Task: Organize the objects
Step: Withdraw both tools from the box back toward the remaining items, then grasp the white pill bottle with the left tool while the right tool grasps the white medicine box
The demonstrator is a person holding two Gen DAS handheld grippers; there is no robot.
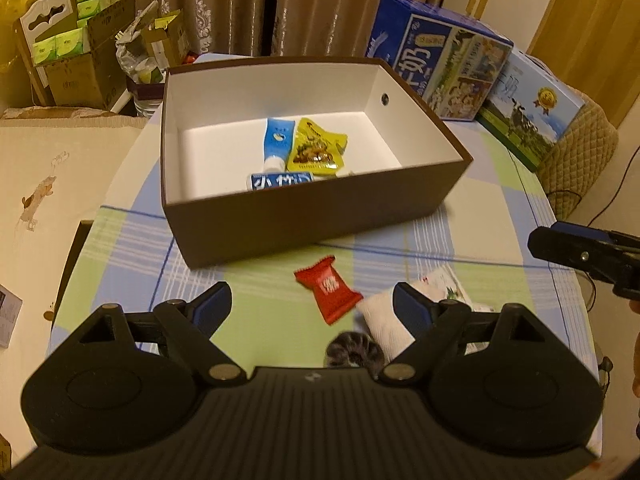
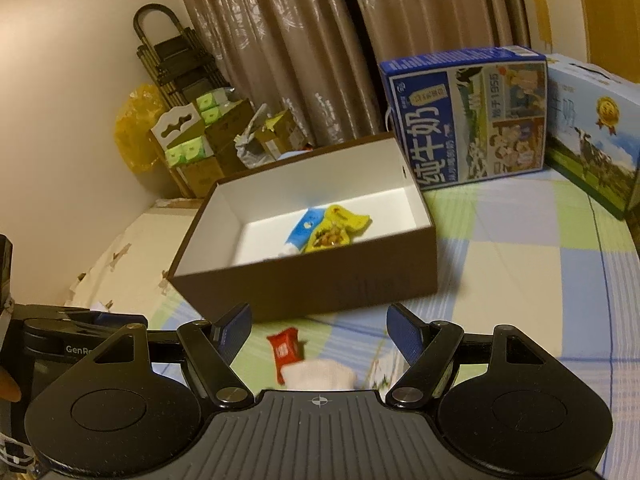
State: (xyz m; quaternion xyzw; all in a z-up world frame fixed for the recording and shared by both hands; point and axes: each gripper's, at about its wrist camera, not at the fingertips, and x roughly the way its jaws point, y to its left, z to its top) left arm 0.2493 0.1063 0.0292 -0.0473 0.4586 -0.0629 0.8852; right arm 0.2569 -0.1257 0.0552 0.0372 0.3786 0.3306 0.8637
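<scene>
While both grippers hang over the checked blue, green and white tablecloth, neither grips anything: the left gripper has its blue-padded fingers spread wide, and the right gripper is spread just as wide.

Between the left fingers lies a red candy wrapper with white characters, touching a folded white paper towel; a dark fuzzy hair tie sits nearest the camera, and a printed white packet lies just beyond the towel.

Behind them, the open brown cardboard box with a white inside holds a blue and white tube, a yellow snack pouch and a blue packet reading "小竹".

Farther back stands a blue milk carton case marked "纯牛奶" and "1955". The left gripper's body reads "GenR", cut off.
</scene>
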